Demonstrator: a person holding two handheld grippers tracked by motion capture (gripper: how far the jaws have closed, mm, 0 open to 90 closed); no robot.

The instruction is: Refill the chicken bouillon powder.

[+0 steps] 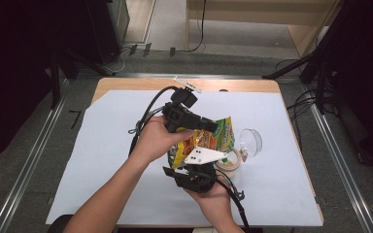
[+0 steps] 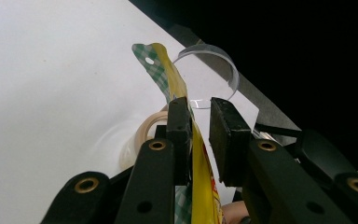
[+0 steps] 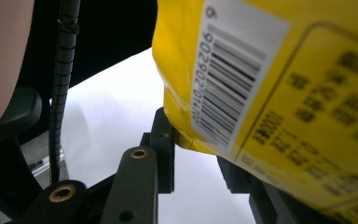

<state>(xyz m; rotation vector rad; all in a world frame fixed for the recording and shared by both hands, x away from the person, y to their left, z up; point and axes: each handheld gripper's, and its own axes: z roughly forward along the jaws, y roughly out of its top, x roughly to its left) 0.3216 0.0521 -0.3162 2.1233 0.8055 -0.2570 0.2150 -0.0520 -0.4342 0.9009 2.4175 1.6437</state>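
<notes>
A yellow snack bag [image 1: 221, 136] with a green checked top is held up over the middle of the white sheet. My left gripper [image 1: 209, 127] reaches it from the left. In the left gripper view the bag's thin top edge [image 2: 177, 86] stands between the jaws of the left gripper [image 2: 198, 112], against one pad, with a gap to the other. My right gripper [image 1: 201, 165] comes from below, under its grey plate. In the right gripper view the barcode corner of the bag [image 3: 284, 93] sits between the jaws of the right gripper [image 3: 193, 140] and hides one of them.
A roll of beige tape [image 1: 230, 165] lies under the bag, and a clear round plastic cup [image 1: 250, 141] lies just right of it. The white sheet [image 1: 107, 145] covers most of the wooden table [image 1: 126, 83]. Cables trail from both grippers.
</notes>
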